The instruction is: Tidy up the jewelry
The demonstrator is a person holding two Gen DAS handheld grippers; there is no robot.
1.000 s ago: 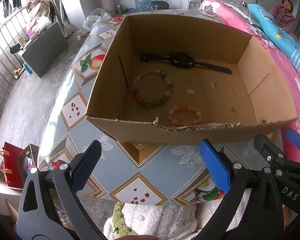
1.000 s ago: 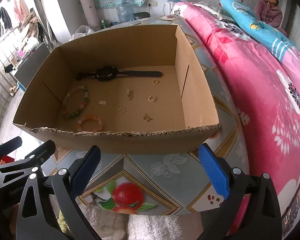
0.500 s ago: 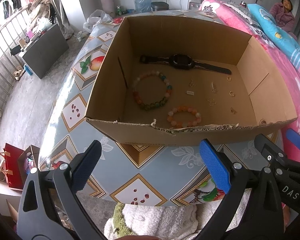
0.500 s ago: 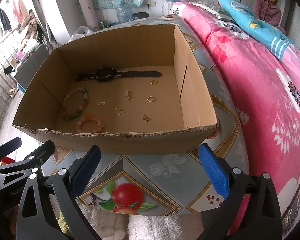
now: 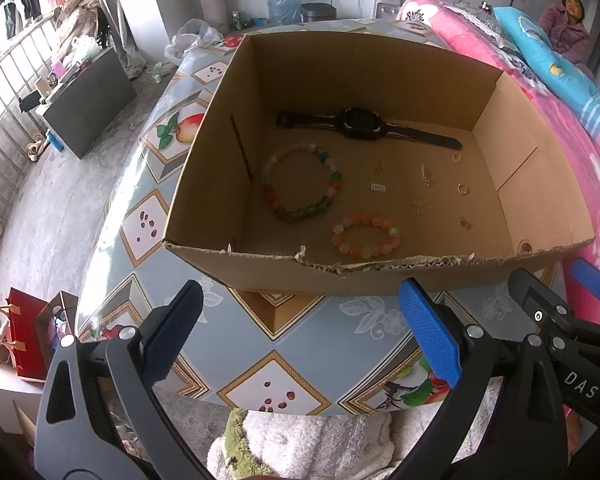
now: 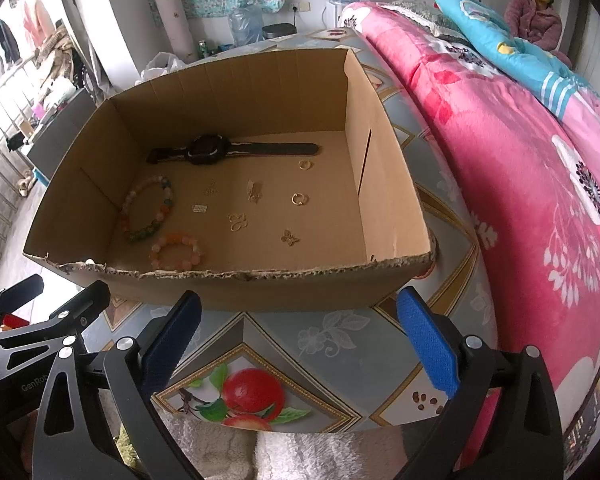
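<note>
- The left tongs [image 5: 300,336] hang wide apart and hold nothing, short of the cardboard box's [image 5: 380,276] torn near wall, above the patterned tabletop [image 5: 320,344].
- All the jewelry lies loose on the box floor, ahead of and below both tongs, so any reach must clear that near wall first.
- On the left side sits the large multicolour bead bracelet [image 5: 302,182]; the smaller orange bead bracelet [image 5: 366,236] lies just behind the near wall, nearest the left tongs.
- Across the back, the black watch [image 5: 364,124] lies with its long axis running left to right, parallel to the far wall.
- Right of centre are scattered small gold pieces, among them a ring [image 6: 300,199] and a butterfly charm [image 6: 289,237]; these look closer to the right tongs.
- The right tongs [image 6: 300,340] are likewise wide and empty, before the near wall.
</note>
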